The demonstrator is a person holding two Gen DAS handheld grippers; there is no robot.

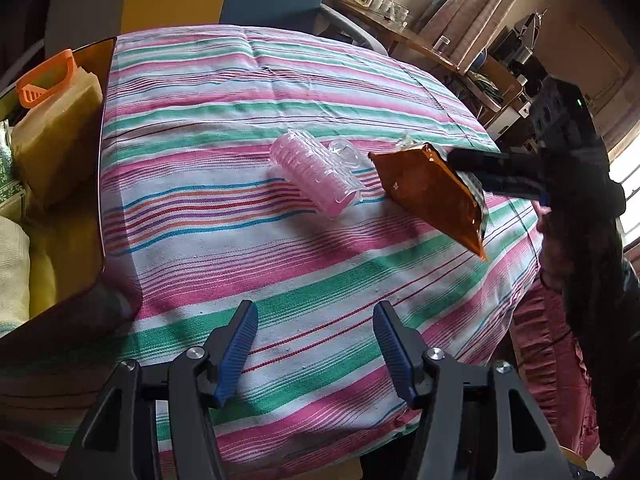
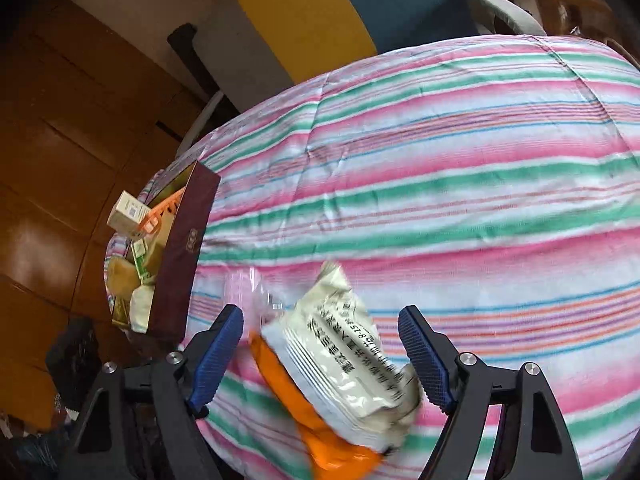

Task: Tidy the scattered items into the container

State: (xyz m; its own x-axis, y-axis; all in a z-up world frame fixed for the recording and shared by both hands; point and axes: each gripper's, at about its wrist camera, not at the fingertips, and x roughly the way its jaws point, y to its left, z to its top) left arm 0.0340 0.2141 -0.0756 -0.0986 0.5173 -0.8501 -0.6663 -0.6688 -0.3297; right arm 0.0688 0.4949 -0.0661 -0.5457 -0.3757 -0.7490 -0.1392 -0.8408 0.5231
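Daylight enters from window (image 1: 628,176) at far right of left wrist view, overexposed white. Striped tablecloth (image 1: 280,120) evenly lit, soft shadows toward near edge. Right wrist view motion-blurred: cloth stripes smeared, packet (image 2: 352,360) print soft. Both views fisheye-bent, corners beyond cloth vignetted black.

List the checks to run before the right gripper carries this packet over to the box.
1. Packet lifted off the striped cloth, between the right gripper's fingers: ok.
2. Grip secure: cannot tell; it is held by one end and hangs tilted.
3. Box open on top: ok.
4. Room left in the box: cannot tell; it already looks crowded.
5. Route to the box: not ok if carried low; the pink roller lies between the packet and the box.
6. Left gripper open and empty: ok.
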